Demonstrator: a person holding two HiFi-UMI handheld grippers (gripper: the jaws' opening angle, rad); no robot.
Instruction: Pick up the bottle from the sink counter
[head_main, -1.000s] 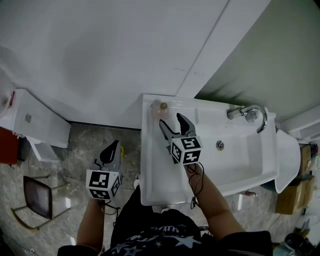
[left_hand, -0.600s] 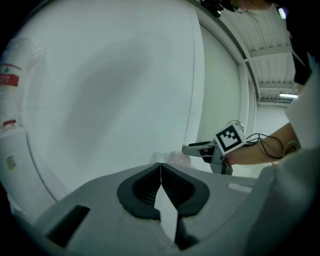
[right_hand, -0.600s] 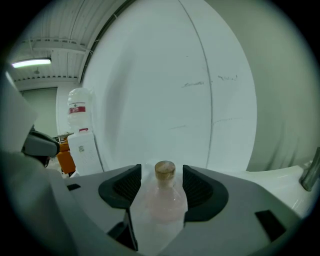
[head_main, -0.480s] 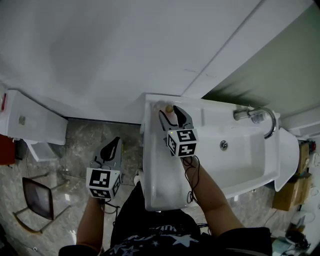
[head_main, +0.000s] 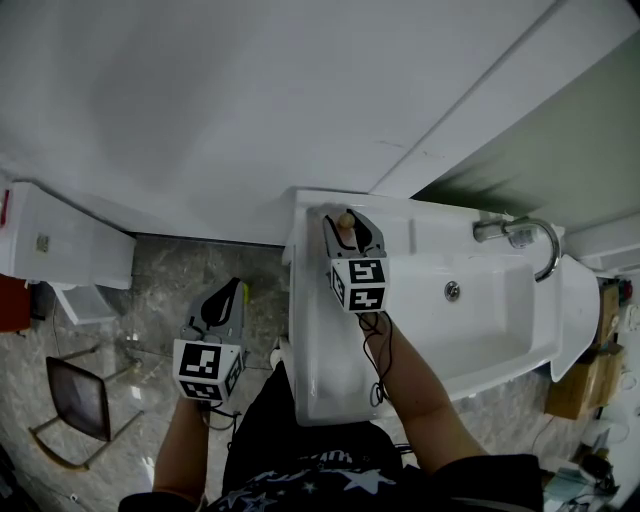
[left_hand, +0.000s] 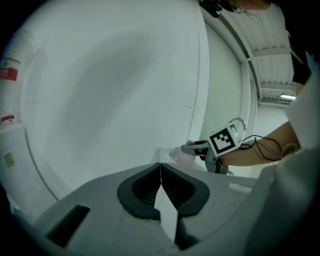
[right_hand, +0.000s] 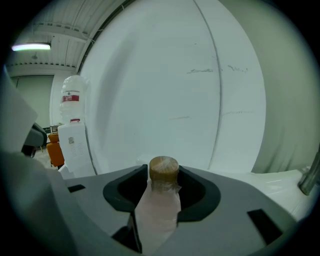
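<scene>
A small pale pink bottle (head_main: 343, 220) with a brown cap stands at the far left corner of the white sink counter (head_main: 310, 340). My right gripper (head_main: 347, 226) is around it, its jaws closing, one on each side of the neck and touching it. In the right gripper view the bottle (right_hand: 159, 210) fills the gap between the jaws, cap upward. The left gripper view shows the bottle (left_hand: 183, 159) and the right gripper (left_hand: 196, 148) from the side. My left gripper (head_main: 231, 291) hangs over the floor to the left of the counter, shut and empty.
The basin (head_main: 470, 310) with its drain lies right of the bottle, and a chrome faucet (head_main: 522, 232) stands at its far right. A white wall rises right behind the counter. A white water dispenser (head_main: 50, 240) and a chair (head_main: 75, 395) stand on the marble floor at left.
My right gripper has moved forward to the counter's far corner, taken the bottle between its jaws and narrowed them onto it. The left gripper has barely moved.
</scene>
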